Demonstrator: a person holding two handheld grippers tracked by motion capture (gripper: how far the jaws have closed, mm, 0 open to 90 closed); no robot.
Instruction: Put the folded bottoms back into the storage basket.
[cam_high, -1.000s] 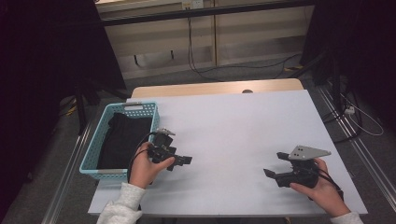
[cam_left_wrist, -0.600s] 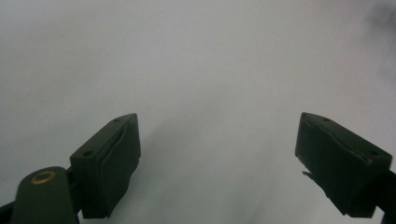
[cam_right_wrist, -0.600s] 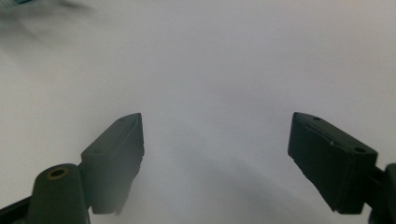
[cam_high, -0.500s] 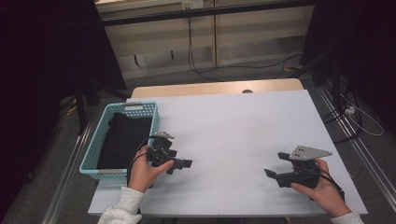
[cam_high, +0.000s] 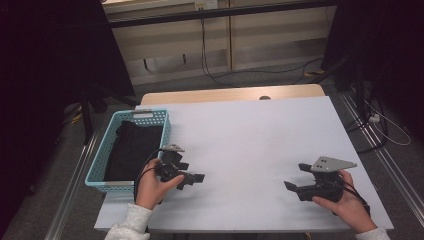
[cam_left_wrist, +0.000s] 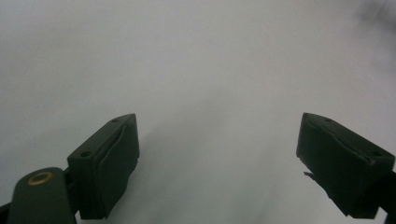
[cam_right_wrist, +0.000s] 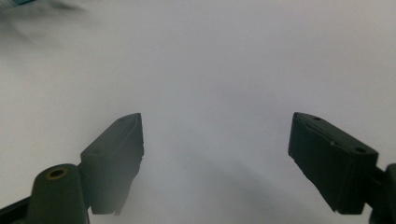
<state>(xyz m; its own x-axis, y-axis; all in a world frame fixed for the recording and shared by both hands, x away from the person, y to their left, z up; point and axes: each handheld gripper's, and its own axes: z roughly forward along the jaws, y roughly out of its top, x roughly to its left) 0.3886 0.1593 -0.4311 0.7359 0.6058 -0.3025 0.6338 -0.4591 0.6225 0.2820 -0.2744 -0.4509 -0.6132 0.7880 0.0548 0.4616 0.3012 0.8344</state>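
Looking down from the high view: white table (cam_high: 250, 135) w/ a blue basket (cam_high: 102, 162) at its left edge, black cloth (cam_high: 131, 150) lying inside it. Left gripper (cam_high: 196, 178) sits just right of the basket's near corner, held in the left hand (cam_high: 152, 187), jaws pointing right across the table, nothing between them. Right gripper (cam_high: 295, 177) is well apart, near the table's right front corner, in the right hand (cam_high: 347, 202), grey plate (cam_high: 332, 163) on top, jaws pointing left toward the other gripper; they stand apart, empty. Bare tabletop between the two. Cable (cam_high: 142, 175) loops from the left gripper by the basket wall

Left gripper view: both black jaws rise from the bottom, wide apart, nothing held; left gripper (cam_left_wrist: 217, 154) over plain white table (cam_left_wrist: 196, 60), a dark blur at top right corner, can't tell what

Right gripper view: jaws also spread wide, empty; right gripper (cam_right_wrist: 215, 154) over white table (cam_right_wrist: 210, 56). Blurred bit of the blue basket (cam_right_wrist: 18, 2) at top left corner w/ shadow below it
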